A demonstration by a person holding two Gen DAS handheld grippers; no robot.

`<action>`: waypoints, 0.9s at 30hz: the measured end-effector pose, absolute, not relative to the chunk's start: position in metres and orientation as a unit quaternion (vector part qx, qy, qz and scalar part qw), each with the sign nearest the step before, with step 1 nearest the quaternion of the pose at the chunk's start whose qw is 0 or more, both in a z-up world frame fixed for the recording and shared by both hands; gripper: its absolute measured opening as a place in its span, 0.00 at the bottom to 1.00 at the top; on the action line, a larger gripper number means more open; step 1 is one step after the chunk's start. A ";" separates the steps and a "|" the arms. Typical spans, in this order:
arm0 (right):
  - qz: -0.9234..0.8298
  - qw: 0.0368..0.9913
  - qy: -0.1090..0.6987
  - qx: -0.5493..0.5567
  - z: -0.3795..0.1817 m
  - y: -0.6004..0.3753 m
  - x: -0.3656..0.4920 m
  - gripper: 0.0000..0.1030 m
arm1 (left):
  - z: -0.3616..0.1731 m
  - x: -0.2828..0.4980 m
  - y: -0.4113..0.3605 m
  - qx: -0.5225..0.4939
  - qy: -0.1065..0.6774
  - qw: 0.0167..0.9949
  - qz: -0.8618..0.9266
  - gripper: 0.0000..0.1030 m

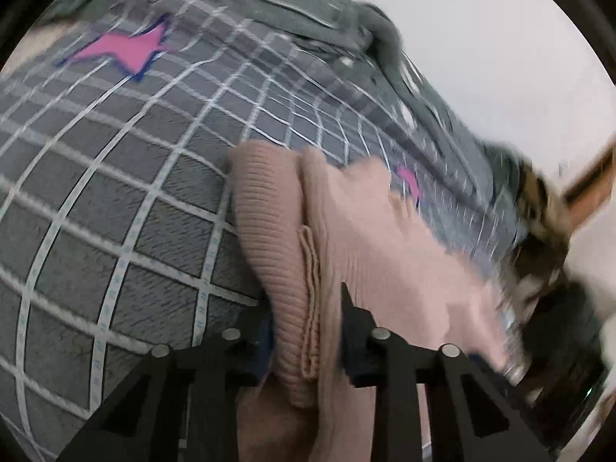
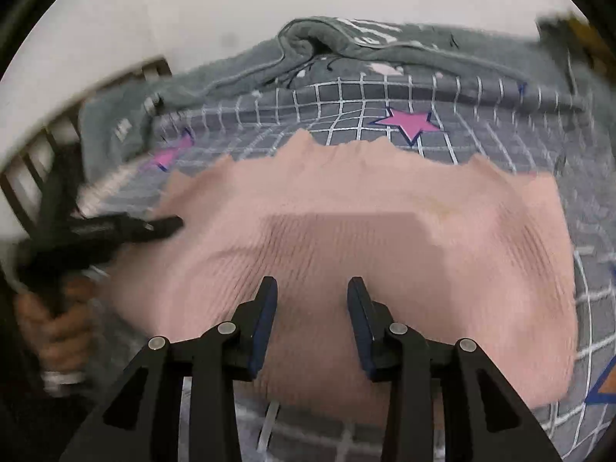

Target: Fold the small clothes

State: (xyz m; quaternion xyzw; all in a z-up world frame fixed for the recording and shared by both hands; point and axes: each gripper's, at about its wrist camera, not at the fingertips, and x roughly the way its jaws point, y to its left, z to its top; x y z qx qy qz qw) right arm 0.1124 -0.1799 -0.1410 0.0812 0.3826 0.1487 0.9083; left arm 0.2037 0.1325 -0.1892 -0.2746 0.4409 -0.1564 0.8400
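A pink ribbed knit garment (image 2: 346, 223) lies spread on a bed covered with a grey grid-patterned sheet (image 1: 115, 200) with pink stars, and a heap of grey-green bedding (image 2: 346, 50) runs along the far edge. The left tongs (image 1: 304, 331) have bunched a thick ribbed fold of the knit between their fingers and look to be pinching it; in the right wrist view they show at the garment's left edge, held in a hand (image 2: 57, 319). The right tongs (image 2: 312, 308) hover low over the near middle of the knit with their fingers spread apart; the cloth shows in the gap beneath them, and I cannot see the pads pressing on it. To my eye this is the start of a fold: one side gathered, the other not yet taken. Next, I reckon, the right tongs must close on the near edge, then both should lift and carry the cloth over evenly, or the soft knit will sag and the fold will go crooked.
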 end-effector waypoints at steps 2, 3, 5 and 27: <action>0.131 0.917 0.365 0.088 -0.128 -0.207 0.098 0.37 | -0.180 0.205 0.129 -0.276 0.441 0.840 -0.152 0.23; 0.121 0.922 0.358 0.083 -0.124 -0.219 0.091 0.37 | -0.173 0.204 0.125 -0.268 0.439 0.845 -0.148 0.23; 0.099 0.931 0.345 0.070 -0.117 -0.243 0.078 0.39 | -0.156 0.201 0.115 -0.251 0.430 0.855 -0.144 0.23; 0.060 0.923 0.350 0.149 -0.120 -0.394 0.014 0.41 | -0.093 0.178 -0.163 -0.101 0.458 0.869 -0.158 0.21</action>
